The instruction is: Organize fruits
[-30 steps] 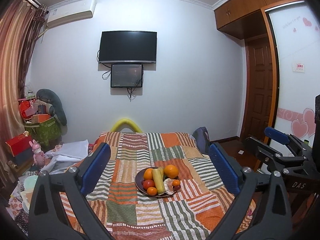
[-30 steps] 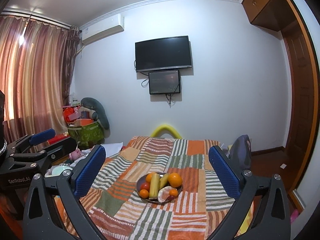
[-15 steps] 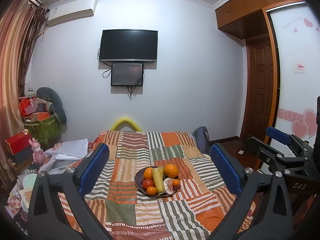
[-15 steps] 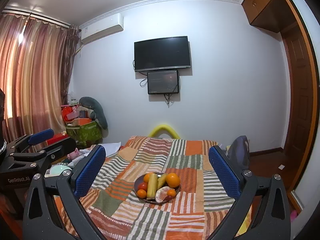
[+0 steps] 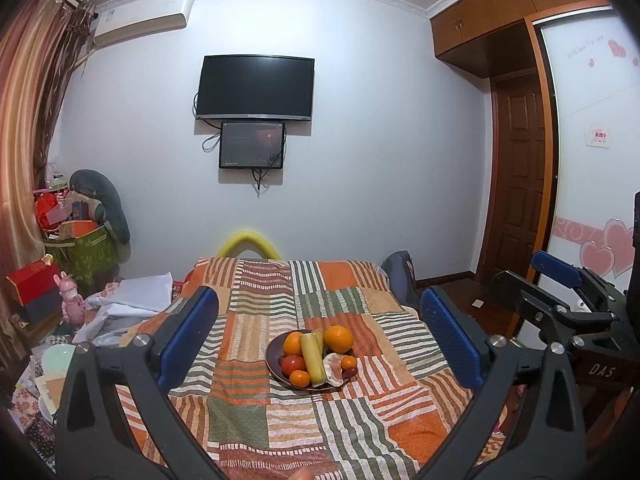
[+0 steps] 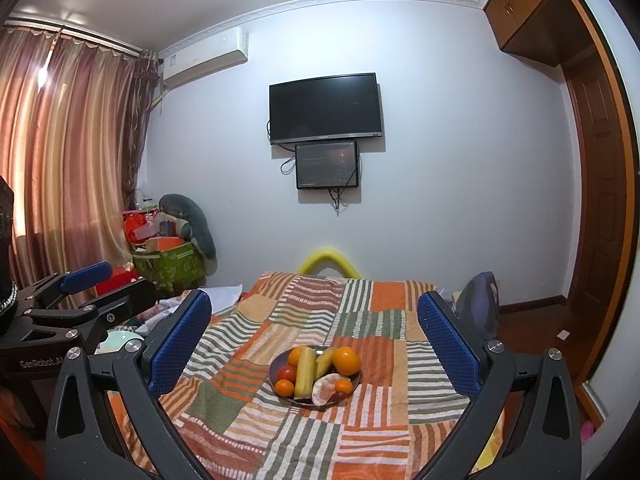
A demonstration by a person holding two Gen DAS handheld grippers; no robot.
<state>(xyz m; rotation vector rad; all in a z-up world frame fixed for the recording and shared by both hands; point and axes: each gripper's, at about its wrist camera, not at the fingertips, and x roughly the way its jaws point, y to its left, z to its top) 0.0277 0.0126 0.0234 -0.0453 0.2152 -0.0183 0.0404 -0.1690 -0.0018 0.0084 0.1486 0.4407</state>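
Observation:
A dark plate point(image 5: 276, 372) of fruit sits on a striped patchwork cloth point(image 5: 248, 400). It holds oranges point(image 5: 338, 338), a red tomato point(image 5: 293, 365), a yellow-green corn cob point(image 5: 311, 358) and small pieces. My left gripper point(image 5: 320, 332) is open and empty, hovering above and in front of the plate. My right gripper point(image 6: 316, 336) is also open and empty, with the plate point(image 6: 280, 390) and its oranges point(image 6: 346, 361) below and between the fingers. Each gripper shows at the edge of the other's view, the right one point(image 5: 560, 280) and the left one point(image 6: 80, 284).
Clutter lies left of the cloth: white fabric point(image 5: 132, 300), a green box point(image 5: 80, 256), red boxes point(image 5: 32, 280), a pink toy point(image 5: 70, 300). A dark bag point(image 5: 400, 276) stands at the cloth's far right. A TV point(image 5: 256, 88) hangs on the wall; a wooden door point(image 5: 516, 184) is right.
Both views have shifted only slightly; the plate sits a little lower between the right gripper's fingers. Both grippers stay open and empty.

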